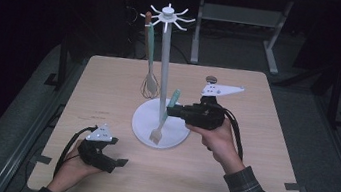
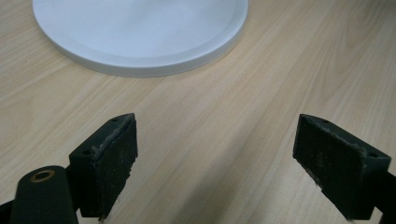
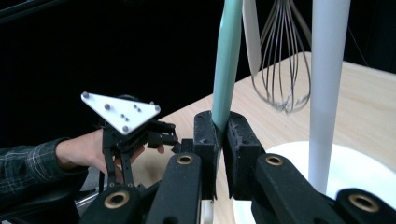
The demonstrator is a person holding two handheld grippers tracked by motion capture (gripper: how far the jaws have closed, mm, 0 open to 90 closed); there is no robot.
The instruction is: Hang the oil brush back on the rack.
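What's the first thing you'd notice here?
The tall white stand in the middle of the table, with a whisk hanging from its top hooks. Next, the right tongs pinching a teal-handled utensil over the stand's round base, while the left tongs sit open near the front edge.

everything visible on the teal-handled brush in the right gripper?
The brush has a long matte teal handle, plastic by the look, and a pale bristle head. It stands nearly upright, slightly tilted, head down over the stand's white base, beside the pole. The right gripper is shut on the handle; whether the bristles touch the base is unclear.
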